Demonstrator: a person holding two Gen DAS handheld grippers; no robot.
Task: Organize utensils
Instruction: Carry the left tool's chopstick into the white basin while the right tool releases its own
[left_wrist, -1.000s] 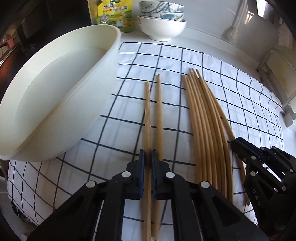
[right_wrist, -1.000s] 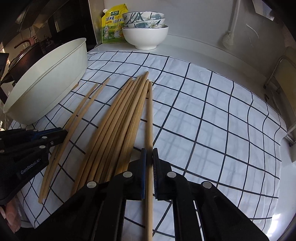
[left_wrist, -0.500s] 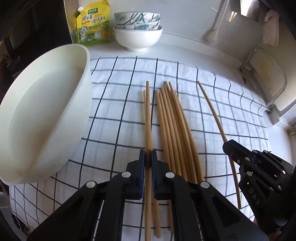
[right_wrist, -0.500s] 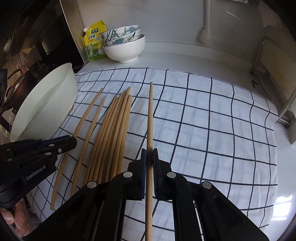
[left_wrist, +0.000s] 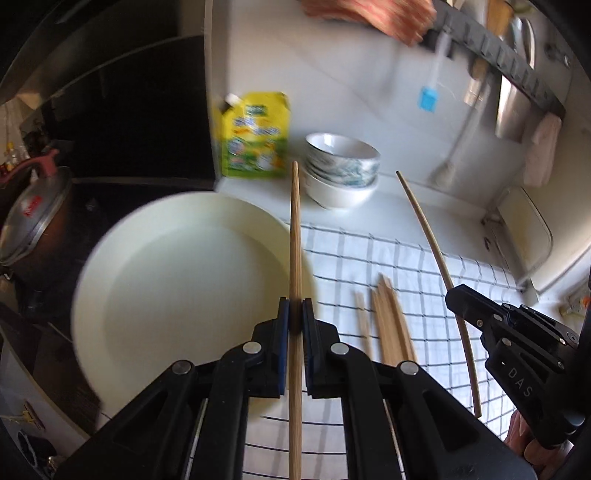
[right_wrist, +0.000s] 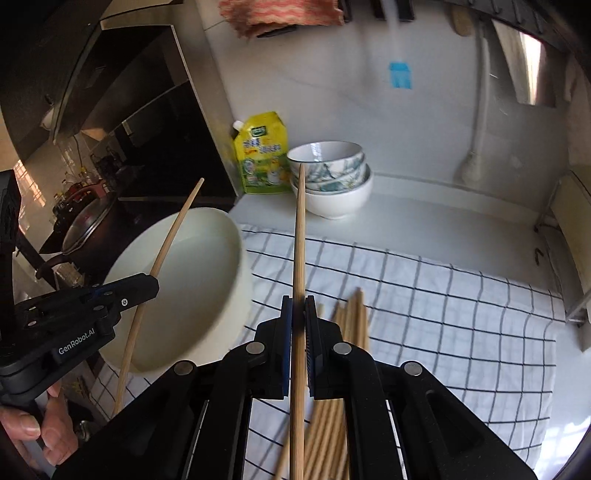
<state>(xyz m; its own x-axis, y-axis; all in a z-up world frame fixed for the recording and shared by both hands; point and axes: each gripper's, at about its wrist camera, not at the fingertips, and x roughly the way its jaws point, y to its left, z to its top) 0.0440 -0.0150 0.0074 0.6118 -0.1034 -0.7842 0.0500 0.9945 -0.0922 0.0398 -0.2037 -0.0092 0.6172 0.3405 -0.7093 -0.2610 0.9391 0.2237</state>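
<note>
My left gripper (left_wrist: 294, 314) is shut on one wooden chopstick (left_wrist: 295, 236), held up in the air beside the big cream basin (left_wrist: 177, 280). My right gripper (right_wrist: 298, 314) is shut on another chopstick (right_wrist: 300, 236), also lifted off the cloth. In the left wrist view the right gripper (left_wrist: 452, 295) shows at the right with its chopstick (left_wrist: 432, 240). In the right wrist view the left gripper (right_wrist: 153, 282) appears at the left, its chopstick (right_wrist: 168, 243) over the basin (right_wrist: 192, 288). Several more chopsticks (left_wrist: 391, 325) (right_wrist: 347, 332) lie bundled on the checked cloth (right_wrist: 443, 306).
Stacked bowls (right_wrist: 328, 177) and a yellow pouch (right_wrist: 262, 155) stand at the back by the wall. A lidded pot (left_wrist: 33, 210) sits on the dark stove at the left. A rack with hanging tools (left_wrist: 509, 55) runs along the wall. A hand (right_wrist: 40, 432) grips the left handle.
Both grippers have risen well above the cloth, each carrying its chopstick; the bundle stays on the cloth below. The views now tilt up toward the wall.
</note>
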